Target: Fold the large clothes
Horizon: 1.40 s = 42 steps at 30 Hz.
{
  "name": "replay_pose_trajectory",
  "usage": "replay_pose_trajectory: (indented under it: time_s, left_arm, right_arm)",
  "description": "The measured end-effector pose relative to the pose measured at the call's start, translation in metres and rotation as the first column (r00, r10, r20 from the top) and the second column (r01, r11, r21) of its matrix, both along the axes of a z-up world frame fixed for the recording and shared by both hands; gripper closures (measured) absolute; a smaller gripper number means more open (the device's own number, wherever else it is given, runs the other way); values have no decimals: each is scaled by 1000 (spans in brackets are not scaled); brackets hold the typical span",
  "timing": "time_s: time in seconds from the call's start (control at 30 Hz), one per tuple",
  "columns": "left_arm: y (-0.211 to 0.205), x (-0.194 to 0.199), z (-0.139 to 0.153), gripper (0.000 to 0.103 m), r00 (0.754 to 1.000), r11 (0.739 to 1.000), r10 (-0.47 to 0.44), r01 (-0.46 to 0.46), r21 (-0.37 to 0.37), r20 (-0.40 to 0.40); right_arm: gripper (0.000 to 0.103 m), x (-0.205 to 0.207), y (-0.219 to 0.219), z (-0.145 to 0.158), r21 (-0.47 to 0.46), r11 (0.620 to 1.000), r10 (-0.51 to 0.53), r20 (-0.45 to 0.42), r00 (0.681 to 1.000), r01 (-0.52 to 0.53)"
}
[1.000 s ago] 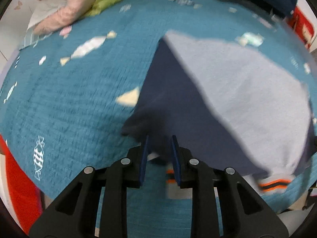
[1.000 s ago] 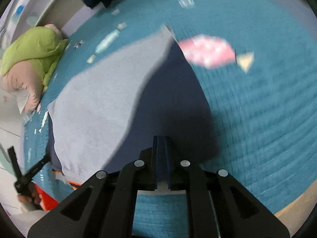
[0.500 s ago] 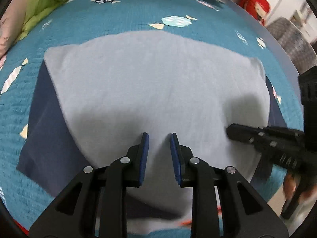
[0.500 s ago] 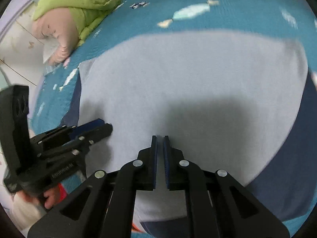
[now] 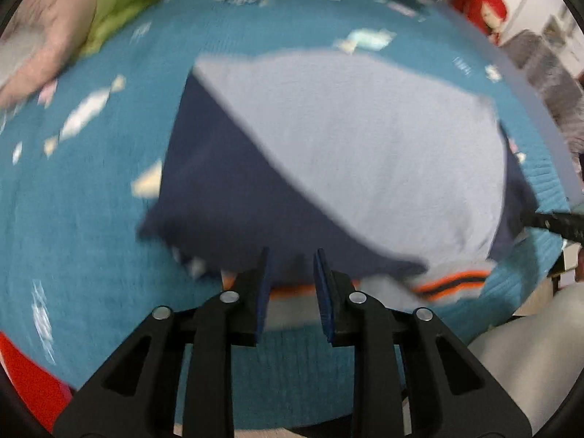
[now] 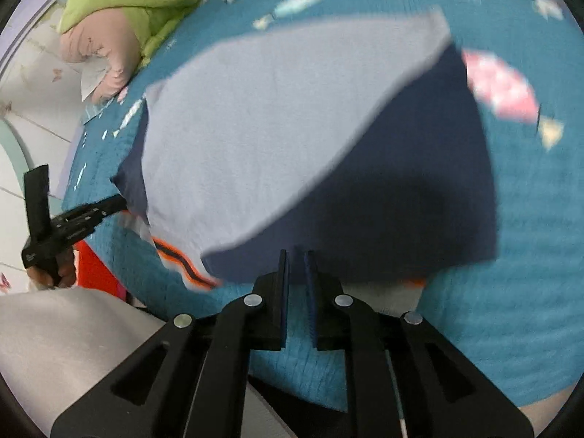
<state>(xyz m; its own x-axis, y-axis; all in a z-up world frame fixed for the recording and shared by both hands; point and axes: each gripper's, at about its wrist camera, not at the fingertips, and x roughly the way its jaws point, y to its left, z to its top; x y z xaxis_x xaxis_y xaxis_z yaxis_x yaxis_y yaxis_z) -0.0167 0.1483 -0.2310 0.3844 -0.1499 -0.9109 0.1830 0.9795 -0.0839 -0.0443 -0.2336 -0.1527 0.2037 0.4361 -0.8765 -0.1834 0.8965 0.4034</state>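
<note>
Beyond your fingers lies a teal candy-print blanket, with a green-and-pink pillow at its far left corner.

— What does the garment look like?
— Light grey body, navy sleeves folded in along both sides, orange-and-navy striped hem.
— Where is it?
— Flat on the teal bedspread, hem just short of the near edge.

Both my views are smeared, so the candy prints on the teal bedspread are only pale streaks. The garment's orange-striped hem slips behind my left gripper, and I can't tell if the pads pinch cloth. The green-and-pink bundle at the bedspread's far corner is cut off.
</note>
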Motion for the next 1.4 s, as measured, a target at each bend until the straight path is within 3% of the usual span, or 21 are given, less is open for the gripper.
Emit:
replay_pose_trajectory:
  time_s: [0.13, 0.2, 0.3, 0.4, 0.53, 0.6, 0.67, 0.7, 0.83, 0.93, 1.0, 1.07, 1.13, 1.23, 1.37, 1.4]
  left_arm:
    - [-14, 51, 26, 78, 993, 999, -36, 38, -15, 110]
    - [-31, 89, 32, 78, 986, 997, -29, 40, -63, 166]
    - [-54, 144, 30, 78, 982, 987, -1, 30, -155, 189]
    - [-74, 183, 9, 78, 988, 974, 13, 22, -225, 151]
    - [-78, 207, -39, 79, 995, 977, 73, -56, -207, 71]
    - [-65, 204, -53, 79, 994, 956, 78, -53, -290, 78]
    - [-52, 194, -53, 98, 990, 967, 97, -70, -244, 101]
    - [-43, 191, -53, 101, 988, 976, 105, -80, -202, 116]
    - [-1, 187, -55, 101, 984, 960, 141, -109, -257, 110]
    - [23, 179, -48, 100, 973, 969, 179, -149, -195, 143]
    - [35, 179, -46, 100, 967, 968, 211, -185, -171, 146]
    - [45, 178, -47, 100, 962, 964, 232, -208, -165, 143]
    - [55, 177, -49, 101, 949, 959, 279, -269, -87, 147]
    - [68, 171, -46, 101, 950, 955, 285, -270, -123, 127]
    - [65, 157, -38, 101, 955, 966, 258, -256, -32, 146]
    - [64, 154, -38, 101, 956, 967, 256, -255, -29, 145]
  right_arm:
    - [93, 59, 15, 23, 9, 1000, -4, 143, 990, 3]
    - [93, 93, 34, 23, 3, 999, -40, 203, 978, 41]
    - [93, 137, 62, 10, 70, 994, -96, 215, 972, 83]
    - [93, 173, 98, -16, 71, 992, -116, 203, 972, 104]
    - [97, 192, 104, -57, 15, 994, -112, 168, 979, 111]
    - [101, 191, 92, -69, 78, 993, -101, 157, 982, 89]
    - [103, 184, 76, -69, 115, 990, -100, 152, 983, 83]
    - [103, 180, 63, -66, 133, 988, -101, 156, 983, 81]
    - [103, 166, 11, -61, 41, 989, -148, 195, 970, 143]
    - [103, 159, -32, -61, 88, 973, -227, 182, 957, 214]
    - [103, 153, -50, -61, -58, 957, -268, 201, 942, 285]
    - [103, 146, -71, -61, -24, 951, -298, 197, 934, 308]
    - [103, 138, -85, -56, 21, 937, -346, 172, 922, 348]
    - [102, 131, -87, -48, -23, 941, -328, 177, 928, 337]
    - [95, 117, -91, -32, -2, 935, -350, 135, 927, 353]
    - [89, 114, -94, -31, 25, 930, -367, 106, 924, 366]
